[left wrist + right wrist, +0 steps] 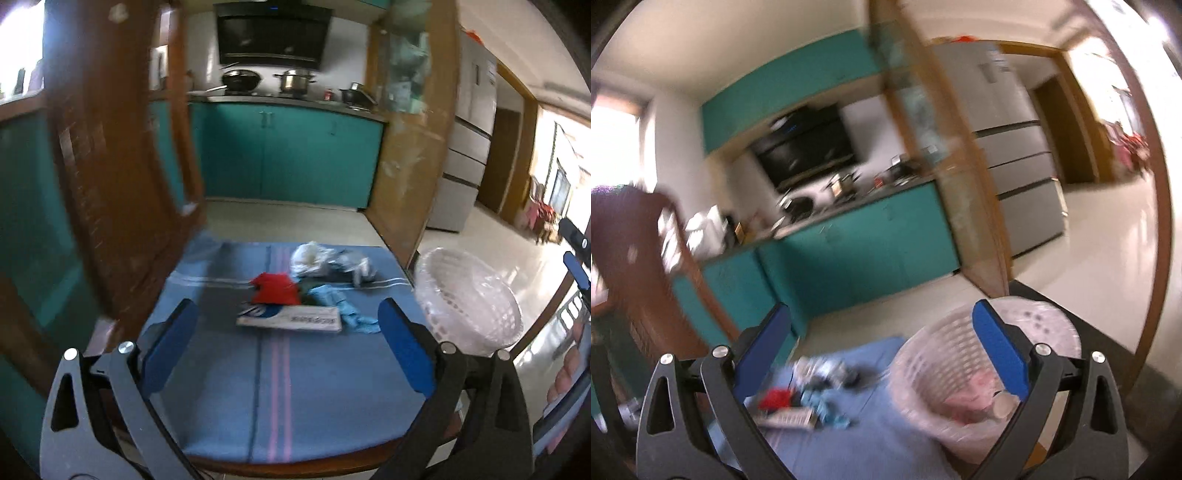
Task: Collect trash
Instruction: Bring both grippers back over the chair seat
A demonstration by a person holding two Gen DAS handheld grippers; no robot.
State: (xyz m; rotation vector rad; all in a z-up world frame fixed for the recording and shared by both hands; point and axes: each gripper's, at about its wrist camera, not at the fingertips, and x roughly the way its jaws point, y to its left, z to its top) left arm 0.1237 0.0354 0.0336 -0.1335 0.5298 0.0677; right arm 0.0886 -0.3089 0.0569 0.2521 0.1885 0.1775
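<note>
My left claw (288,339) gapes wide and empty over the blue striped cloth on the table (229,398), and my right claw (882,354) is open and empty too. The trash sits mid-table: a red crumpled wrapper (275,288), a flat white carton (291,319), light-blue gloves (343,306) and a crumpled white plastic bag (314,258). The white lattice plastic basket (469,299) stands at the table's right edge.

**Blur and cut-offs**

Right wrist view smeared all over: trash pile (809,395) on the cloth (871,435) unreadable, items can't be told apart. Basket (923,369) partly behind the right finger, its contents just pink blur plus a cup-like shape. Left wrist view: box (290,320) print too small to read; basket (465,299) contents unclear; hand (565,373) cut off at right edge.
</note>
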